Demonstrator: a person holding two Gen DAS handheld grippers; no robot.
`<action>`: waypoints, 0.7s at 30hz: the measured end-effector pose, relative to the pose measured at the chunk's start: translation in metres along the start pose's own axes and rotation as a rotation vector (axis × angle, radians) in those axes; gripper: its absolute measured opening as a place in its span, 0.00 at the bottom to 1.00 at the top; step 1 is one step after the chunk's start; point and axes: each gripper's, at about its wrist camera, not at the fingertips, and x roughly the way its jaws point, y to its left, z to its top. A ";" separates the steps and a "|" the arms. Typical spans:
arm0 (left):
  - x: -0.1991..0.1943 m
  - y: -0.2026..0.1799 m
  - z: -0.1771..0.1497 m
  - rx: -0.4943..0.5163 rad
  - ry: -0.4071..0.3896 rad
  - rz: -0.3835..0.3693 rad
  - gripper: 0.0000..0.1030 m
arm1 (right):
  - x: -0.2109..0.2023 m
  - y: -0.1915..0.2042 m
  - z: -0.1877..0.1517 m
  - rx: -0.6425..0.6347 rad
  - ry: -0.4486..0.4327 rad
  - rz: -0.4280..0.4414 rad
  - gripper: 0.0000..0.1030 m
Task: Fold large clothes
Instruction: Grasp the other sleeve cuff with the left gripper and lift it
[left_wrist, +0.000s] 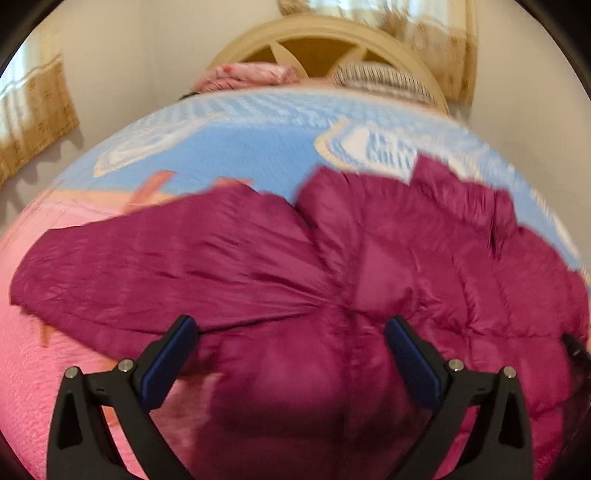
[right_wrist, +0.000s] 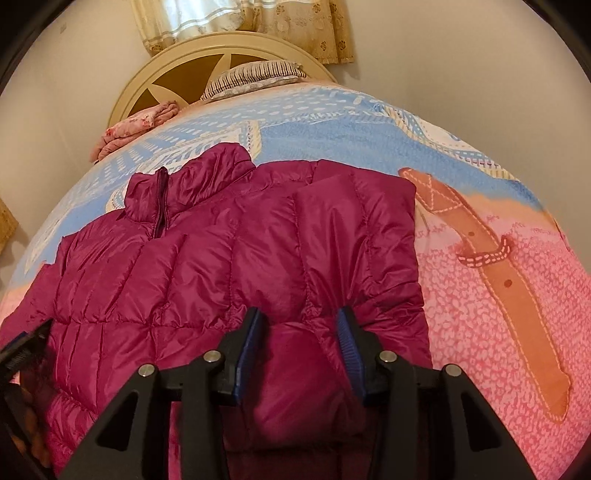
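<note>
A magenta puffer jacket (right_wrist: 207, 266) lies spread on the bed, collar (right_wrist: 210, 166) toward the headboard, with its right side folded in over the front. My right gripper (right_wrist: 300, 319) is at the near hem, and a puffy bulge of the jacket is pinched between its blue pads (right_wrist: 246, 354). In the blurred left wrist view the jacket (left_wrist: 258, 258) fills the lower half, one sleeve stretched out to the left. My left gripper (left_wrist: 290, 325) hovers wide open over the hem, its pads apart from the fabric. It also shows at the left edge of the right wrist view.
The bedspread (right_wrist: 480, 314) is blue at the far end and pink nearer, with a brown belt print (right_wrist: 517, 280) to the right of the jacket. At the cream headboard (right_wrist: 221, 48) lie a striped pillow (right_wrist: 255, 74) and a folded pink blanket (right_wrist: 136, 125). Curtains hang behind.
</note>
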 end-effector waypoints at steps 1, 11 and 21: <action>-0.011 0.014 0.001 -0.026 -0.028 0.006 1.00 | -0.001 -0.001 0.000 0.003 -0.002 0.006 0.47; -0.051 0.240 0.014 -0.537 -0.168 0.305 1.00 | -0.002 -0.001 -0.001 0.009 -0.008 0.017 0.50; 0.026 0.292 0.008 -0.662 0.039 0.282 0.67 | -0.001 0.004 -0.002 -0.018 -0.004 -0.004 0.52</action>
